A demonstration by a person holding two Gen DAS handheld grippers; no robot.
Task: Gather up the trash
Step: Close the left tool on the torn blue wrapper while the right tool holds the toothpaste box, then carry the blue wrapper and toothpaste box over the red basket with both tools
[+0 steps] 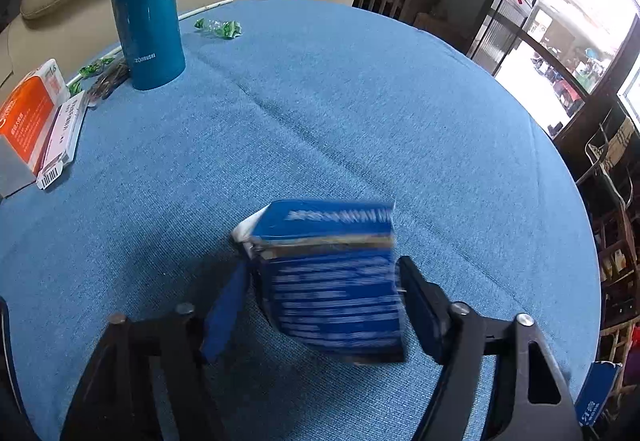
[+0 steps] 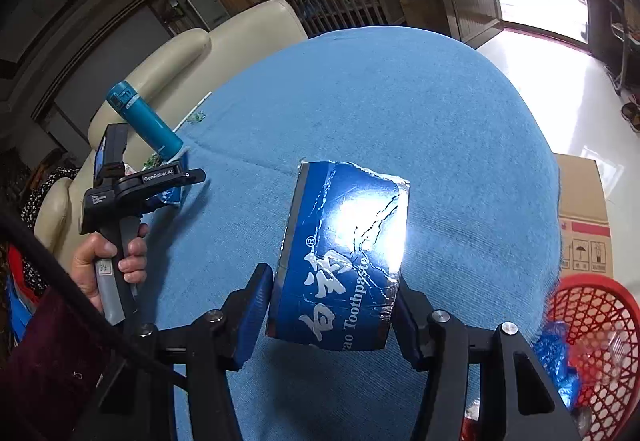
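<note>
The right hand-held gripper (image 2: pixel 332 305) is clamping a torn piece of blue toothpaste box (image 2: pixel 344 253) by its lower end, both pads pressing its sides, and is carrying it above the blue-clothed tabletop (image 2: pixel 400 101) near the right edge. The red mesh basket (image 2: pixel 596 325), already holding blue scraps, is sitting just past that edge, low to the right. The left hand-held gripper (image 1: pixel 324 297) has another blue carton piece (image 1: pixel 328 281) between its jaws; the right pad is touching it, but the left pad is standing slightly clear, so it is looking released or only loosely pinched, and the blur is suggesting the piece is shifting.

The likeliest slip: the left piece is dropping back onto the tabletop. The right piece, crumpled and foil-lined, is being held only at one end, so it may twist loose and miss the basket. Green candy wrappers (image 1: pixel 219 27) are lying at the far-left edge beside the teal thermos (image 1: pixel 146 5); a careless reach could knock it over.
</note>
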